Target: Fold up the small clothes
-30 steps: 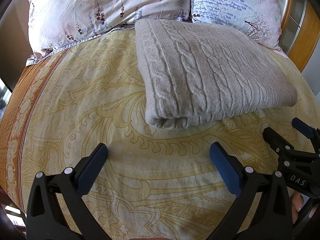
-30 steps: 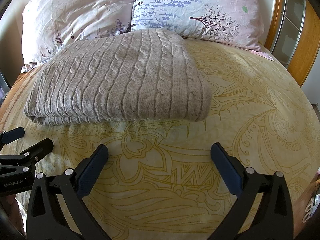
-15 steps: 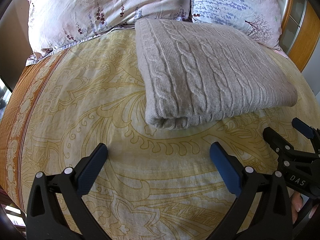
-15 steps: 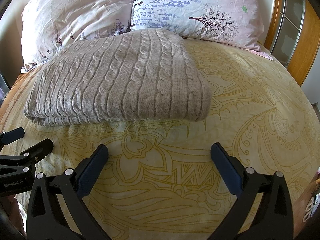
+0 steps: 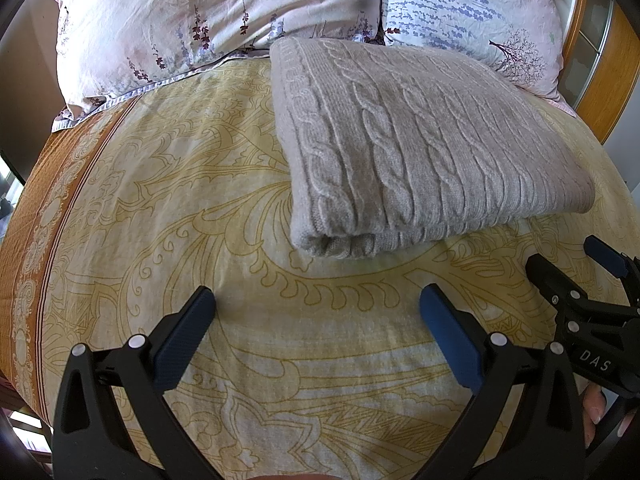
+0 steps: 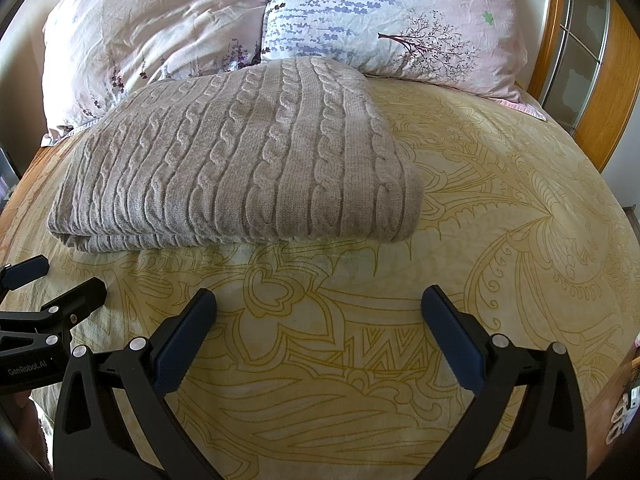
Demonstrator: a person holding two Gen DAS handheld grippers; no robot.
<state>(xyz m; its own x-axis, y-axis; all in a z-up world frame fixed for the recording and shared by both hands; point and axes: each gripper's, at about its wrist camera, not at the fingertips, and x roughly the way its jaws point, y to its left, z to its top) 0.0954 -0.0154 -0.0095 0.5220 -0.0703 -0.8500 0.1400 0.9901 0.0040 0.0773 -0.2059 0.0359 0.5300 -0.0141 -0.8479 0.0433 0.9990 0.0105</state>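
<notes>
A grey cable-knit sweater (image 5: pixel 428 148) lies folded in a neat rectangle on the yellow patterned bedspread (image 5: pixel 200 208), its far edge touching 2 floral pillows (image 6: pixel 280 28). Near the sweater's front edge, the left gripper (image 5: pixel 316 332) and right gripper (image 6: pixel 318 332) hover with jaws wide apart, holding nothing.

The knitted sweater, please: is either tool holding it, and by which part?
Nothing is held: left tool and right tool are open above the bedspread, apart from the sweater.
</notes>
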